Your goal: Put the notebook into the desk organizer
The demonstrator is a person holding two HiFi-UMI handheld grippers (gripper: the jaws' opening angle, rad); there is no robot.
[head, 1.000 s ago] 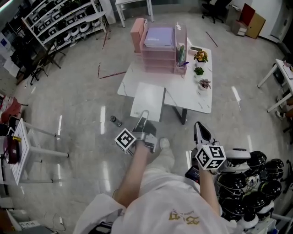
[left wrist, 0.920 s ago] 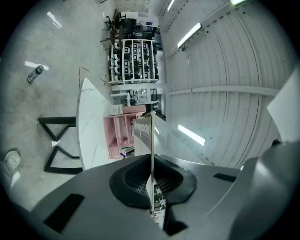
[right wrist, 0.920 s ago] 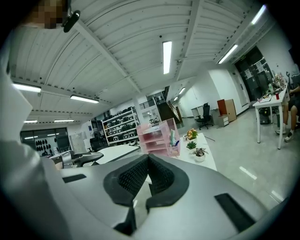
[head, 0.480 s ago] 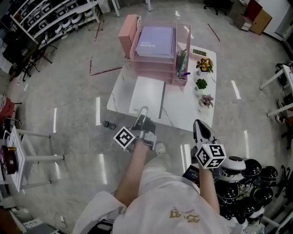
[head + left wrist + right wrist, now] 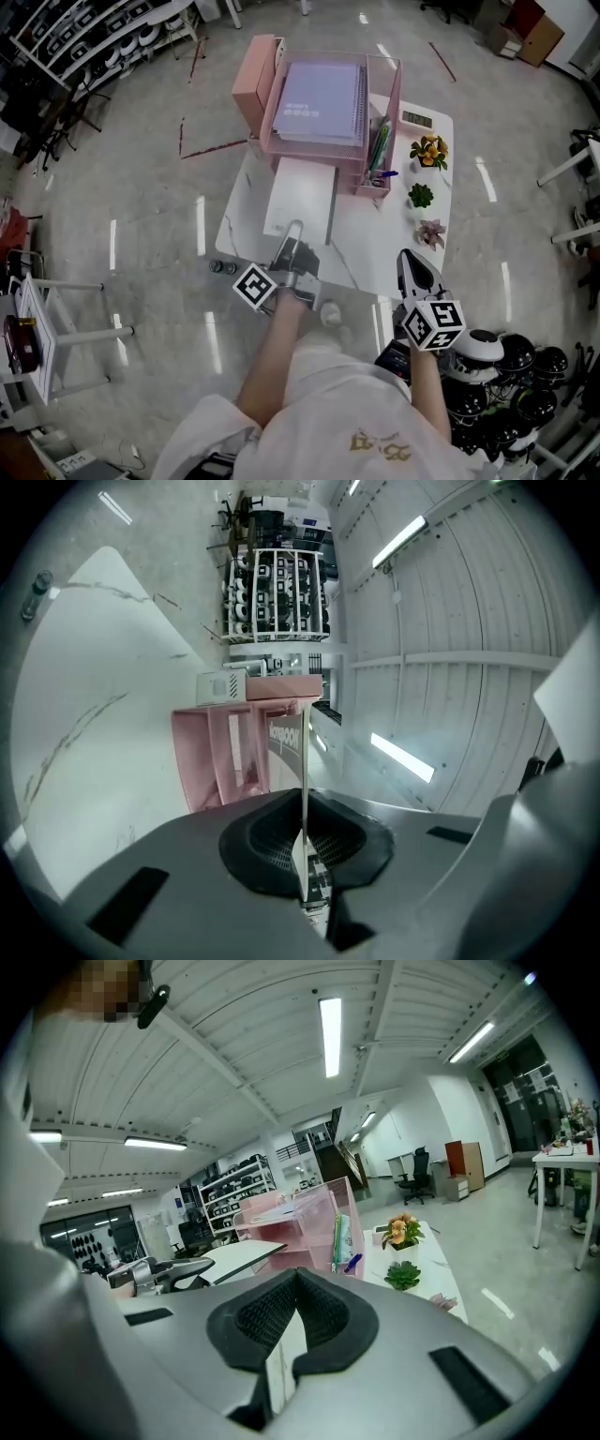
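My left gripper [image 5: 295, 230] is shut on the near edge of a white notebook [image 5: 302, 197], which it holds out flat over the white table [image 5: 375, 246]. In the left gripper view the notebook [image 5: 303, 761] stands edge-on between the closed pads. Just beyond it is the pink desk organizer [image 5: 323, 112], with a purple notebook [image 5: 323, 89] on its top tray. The organizer [image 5: 230, 752] also shows ahead in the left gripper view. My right gripper [image 5: 406, 256] hangs near the table's front edge, shut and empty. Its pads [image 5: 323, 1312] meet with nothing between them.
Three small potted plants [image 5: 421, 195] and a digital clock [image 5: 417, 118] line the table's right side. Pens [image 5: 379, 148] stand in the organizer's side holder. Black round devices [image 5: 511, 370] crowd the floor at right. Shelving [image 5: 84, 37] stands far left.
The person has stepped toward the table. The white notebook, held the same way, now lies over the tabletop and closer to the pink organizer. Both grippers keep their poses.
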